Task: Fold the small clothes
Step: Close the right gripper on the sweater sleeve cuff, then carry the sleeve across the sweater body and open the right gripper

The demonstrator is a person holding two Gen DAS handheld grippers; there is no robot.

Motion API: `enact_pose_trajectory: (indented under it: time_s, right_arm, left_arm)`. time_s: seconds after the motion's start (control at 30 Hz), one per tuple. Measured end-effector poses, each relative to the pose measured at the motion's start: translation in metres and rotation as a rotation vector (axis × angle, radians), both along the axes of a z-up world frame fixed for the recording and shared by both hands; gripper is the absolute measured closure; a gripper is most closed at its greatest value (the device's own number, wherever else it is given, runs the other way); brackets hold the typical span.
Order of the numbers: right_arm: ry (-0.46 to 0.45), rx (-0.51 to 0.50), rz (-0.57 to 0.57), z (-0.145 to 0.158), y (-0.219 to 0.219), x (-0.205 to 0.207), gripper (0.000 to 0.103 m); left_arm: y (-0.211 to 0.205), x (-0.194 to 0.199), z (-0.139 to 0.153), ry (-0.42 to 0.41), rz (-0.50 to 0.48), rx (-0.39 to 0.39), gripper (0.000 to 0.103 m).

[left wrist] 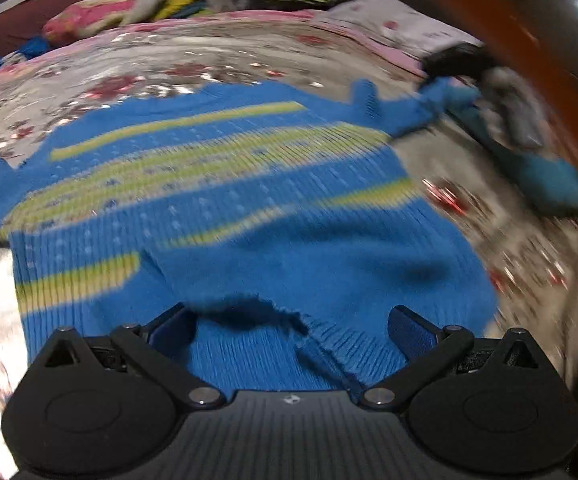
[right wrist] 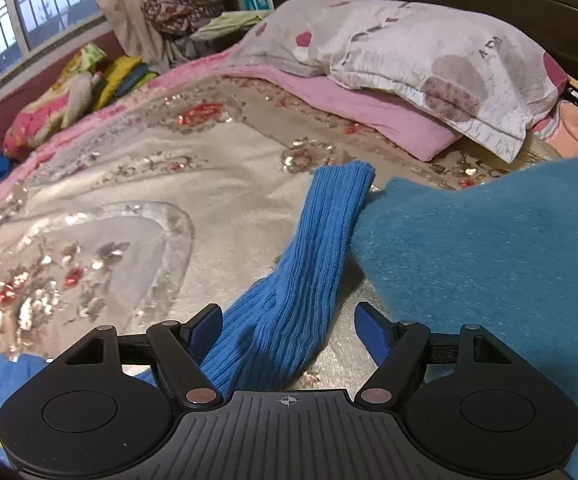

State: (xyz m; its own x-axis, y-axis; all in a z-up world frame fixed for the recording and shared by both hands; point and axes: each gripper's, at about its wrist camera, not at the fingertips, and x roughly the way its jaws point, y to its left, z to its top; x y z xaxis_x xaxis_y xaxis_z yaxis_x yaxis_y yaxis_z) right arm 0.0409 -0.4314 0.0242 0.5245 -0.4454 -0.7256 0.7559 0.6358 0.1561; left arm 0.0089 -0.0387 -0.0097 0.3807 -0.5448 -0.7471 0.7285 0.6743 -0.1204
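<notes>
A small blue knit sweater (left wrist: 249,200) with yellow-green stripes lies spread on the bedspread (left wrist: 129,64). My left gripper (left wrist: 289,324) is open just above its near hem, jaws wide apart with knit fabric between them. In the right wrist view one blue sleeve (right wrist: 313,256) runs from between the jaws away across the bed. My right gripper (right wrist: 289,328) is open, its jaws either side of the sleeve's near end. In the left wrist view the right gripper (left wrist: 461,64) shows blurred at the sleeve's far right end.
A teal fuzzy garment (right wrist: 489,272) lies to the right of the sleeve, also in the left wrist view (left wrist: 545,184). A pillow (right wrist: 429,60) on pink bedding sits at the head of the bed. Folded clothes (right wrist: 89,80) are piled along the window side.
</notes>
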Motion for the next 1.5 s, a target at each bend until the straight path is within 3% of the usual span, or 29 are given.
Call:
enact_pose_trajectory:
  time_s: [0.07, 0.23, 0.33, 0.53, 0.7, 1.0, 1.2, 1.33, 1.4, 1.5]
  right_arm:
    - [0.012, -0.004, -0.004, -0.003, -0.003, 0.005, 0.034]
    - [0.051, 0.01, -0.035, -0.012, -0.013, 0.012, 0.077]
    - [0.018, 0.033, -0.044, -0.012, -0.017, 0.003, 0.093]
    - [-0.12, 0.018, -0.026, 0.018, -0.008, -0.032, 0.094]
    - [-0.208, -0.04, 0.023, 0.06, 0.02, -0.05, 0.094]
    - [-0.299, -0.058, 0.248, 0.117, 0.103, -0.01, 0.094]
    - [-0.224, -0.086, 0.542, 0.101, 0.211, 0.04, 0.094]
    - [-0.111, -0.12, 0.784, 0.064, 0.286, 0.055, 0.083]
    - [-0.079, -0.149, 0.852, 0.05, 0.309, 0.054, 0.075]
    - [-0.071, -0.149, 0.888, 0.042, 0.315, 0.044, 0.074]
  left_arm:
    - [0.006, -0.009, 0.005, 0.0, -0.023, -0.006, 0.0]
    - [0.02, -0.005, 0.02, 0.039, 0.027, -0.091, 0.0]
    - [0.026, -0.002, 0.027, 0.025, 0.057, -0.132, 0.0]
    - [0.037, -0.008, 0.04, -0.072, 0.07, -0.151, 0.0]
    - [0.048, 0.0, 0.046, -0.089, 0.122, -0.191, 0.0]
    - [0.066, 0.01, 0.059, -0.19, 0.198, -0.233, 0.0]
    - [0.086, 0.017, 0.054, -0.219, 0.239, -0.22, 0.0]
    - [0.097, 0.019, 0.05, -0.258, 0.251, -0.196, 0.0]
    - [0.104, 0.02, 0.048, -0.266, 0.257, -0.191, 0.0]
    - [0.114, 0.024, 0.045, -0.25, 0.267, -0.2, 0.0]
